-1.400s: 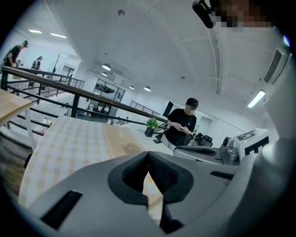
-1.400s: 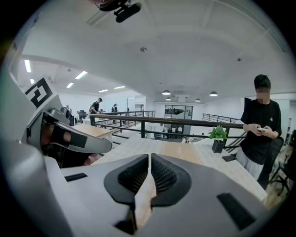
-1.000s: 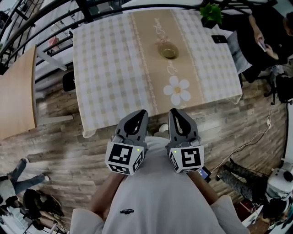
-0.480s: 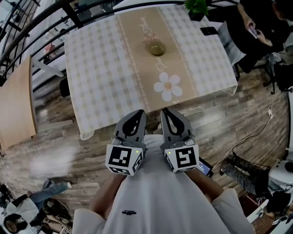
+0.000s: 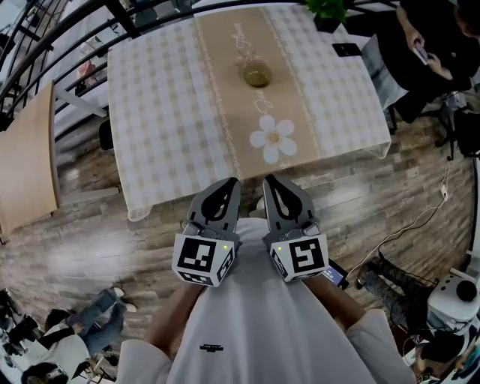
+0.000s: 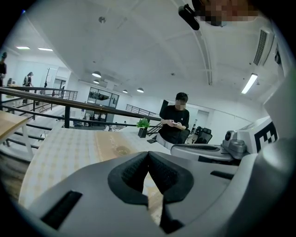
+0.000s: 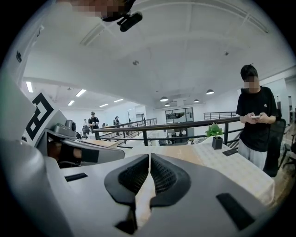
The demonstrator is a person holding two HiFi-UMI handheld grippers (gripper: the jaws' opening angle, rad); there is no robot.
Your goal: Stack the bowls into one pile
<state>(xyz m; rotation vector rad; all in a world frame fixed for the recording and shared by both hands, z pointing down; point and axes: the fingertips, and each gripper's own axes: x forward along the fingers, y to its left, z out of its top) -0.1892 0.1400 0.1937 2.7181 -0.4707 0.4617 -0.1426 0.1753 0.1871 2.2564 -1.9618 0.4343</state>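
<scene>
Beige checked cloth covers the desk [image 5: 165, 112], with one tan runner [image 5: 225, 45] down its middle and one daisy shape [image 5: 271, 140] on the runner near the front edge.

Bowls: only one small round bowl [image 5: 256, 75] counted. It sits on the runner toward the far edge, well apart from both grippers. Cannot tell whether more are nested inside it.

Grippers: two, held side by side close to the person's white shirt [image 5: 247, 322], off the desk's front edge and over the wooden floor [image 5: 97, 240].
- Left gripper [image 5: 232, 182]: jaws together, nothing between them.
- Right gripper [image 5: 268, 180]: jaws together, nothing between them.
- One marker cube [image 5: 202, 259] on the left, one on the right [image 5: 301, 257].

View differences:
- Head view alone gives the whole desk from above, plus a second, bare wood tabletop [image 5: 26, 157] to the left.
- Left gripper view [image 6: 148, 155] looks low across the cloth. It catches the bowl [image 6: 122, 150] just above its jaws and the right gripper's body at its right.
- Right gripper view [image 7: 149, 157] shows no bowl that I can make out.
- Both gripper views show ceiling lights and a dark railing [image 7: 185, 126] behind the desk.

Other counts:
- One potted plant [image 5: 328, 9] at the far right corner.
- One dark phone [image 5: 346, 49] near it.
- One person in black [image 7: 256, 125] standing off the right edge.
</scene>
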